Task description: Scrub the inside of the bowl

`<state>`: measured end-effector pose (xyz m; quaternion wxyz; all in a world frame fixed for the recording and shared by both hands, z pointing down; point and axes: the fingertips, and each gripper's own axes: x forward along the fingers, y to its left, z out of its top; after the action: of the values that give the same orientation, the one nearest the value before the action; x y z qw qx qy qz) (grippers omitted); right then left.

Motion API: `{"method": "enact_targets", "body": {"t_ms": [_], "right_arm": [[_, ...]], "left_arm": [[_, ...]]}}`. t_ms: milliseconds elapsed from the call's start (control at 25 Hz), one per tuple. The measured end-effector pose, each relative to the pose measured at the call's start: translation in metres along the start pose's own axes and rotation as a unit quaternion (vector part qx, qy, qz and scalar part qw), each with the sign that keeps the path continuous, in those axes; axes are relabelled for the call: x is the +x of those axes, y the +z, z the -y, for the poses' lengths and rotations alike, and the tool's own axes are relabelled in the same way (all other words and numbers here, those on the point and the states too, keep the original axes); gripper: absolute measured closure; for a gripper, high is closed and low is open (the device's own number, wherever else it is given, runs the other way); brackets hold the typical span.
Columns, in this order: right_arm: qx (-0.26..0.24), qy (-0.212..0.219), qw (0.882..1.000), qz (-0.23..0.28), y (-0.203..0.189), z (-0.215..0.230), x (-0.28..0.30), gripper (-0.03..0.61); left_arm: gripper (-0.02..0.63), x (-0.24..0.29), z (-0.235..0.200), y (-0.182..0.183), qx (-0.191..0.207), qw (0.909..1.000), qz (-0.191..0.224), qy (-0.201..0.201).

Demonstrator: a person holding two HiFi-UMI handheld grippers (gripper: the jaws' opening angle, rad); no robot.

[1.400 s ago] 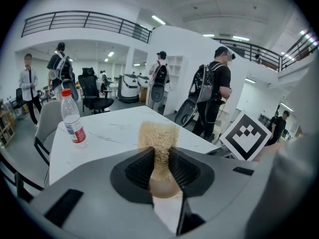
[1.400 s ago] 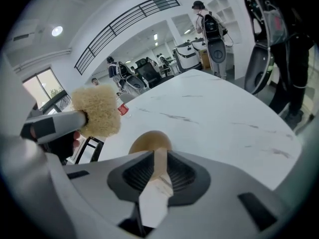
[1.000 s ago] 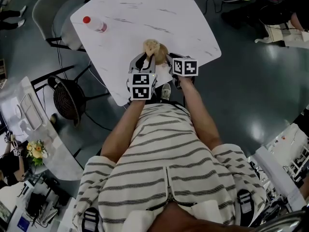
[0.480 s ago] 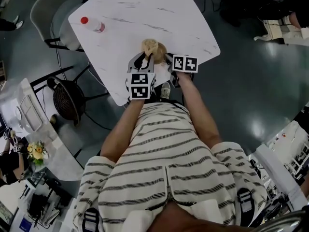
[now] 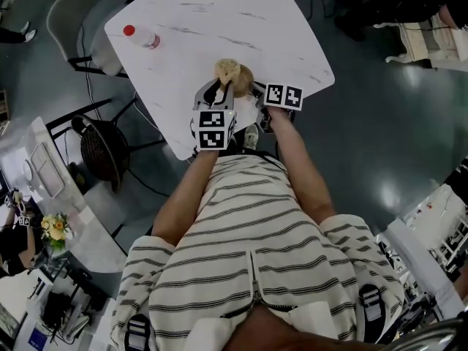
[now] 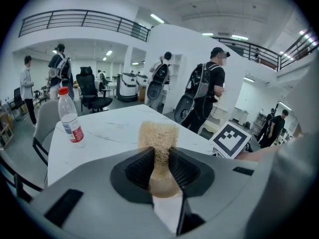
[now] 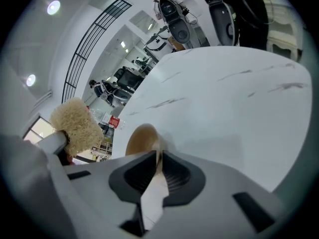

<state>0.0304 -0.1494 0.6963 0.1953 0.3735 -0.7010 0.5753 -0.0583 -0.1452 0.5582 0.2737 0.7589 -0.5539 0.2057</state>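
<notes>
Place: large open lab or workshop hall
Upper level: railing [image 6: 84, 21] high above the jaws, strip lights [image 6: 157, 18]
People: several wearing backpack rigs [image 6: 204, 83], beyond the jaws, past the table [image 6: 109, 128]
Furnishing: office chair [image 6: 92, 91] far left of the jaws; glossy grey floor [image 5: 380, 123]

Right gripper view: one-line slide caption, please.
Right tool, jaws just closed further, pinches the rim of the small brown bowl over the white marble table; tan fibrous scrubber alongside.

On the white table [image 5: 219, 20], close to its near edge: brown bowl [image 5: 244, 77], with straw-coloured scrubber [image 5: 227, 69] over its left side. Left gripper [image 5: 224, 86] reaching up to the scrubber. Right gripper [image 5: 256, 91] just right of it, jaws just closing on the bowl's near rim. Far left on the table: clear bottle [image 5: 144, 37], red cap. Beyond the table's left edge: grey chair [image 5: 77, 20].
</notes>
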Motion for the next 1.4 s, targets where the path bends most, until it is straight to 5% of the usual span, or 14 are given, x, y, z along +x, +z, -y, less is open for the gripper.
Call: {"method": "enact_targets", "body": {"t_ms": [680,1400], "right_arm": [[0.031,-0.002,0.999,0.010,0.000,0.006,0.002,0.554],[0.022,-0.014,1.000,0.005,0.000,0.003,-0.001,0.554]], "left_arm": [[0.526,0.007,0.000,-0.015,0.005,0.9996,-0.029,-0.004],[0.526,0.035,-0.001,-0.066,-0.034,0.9857,-0.164,-0.024]]}}
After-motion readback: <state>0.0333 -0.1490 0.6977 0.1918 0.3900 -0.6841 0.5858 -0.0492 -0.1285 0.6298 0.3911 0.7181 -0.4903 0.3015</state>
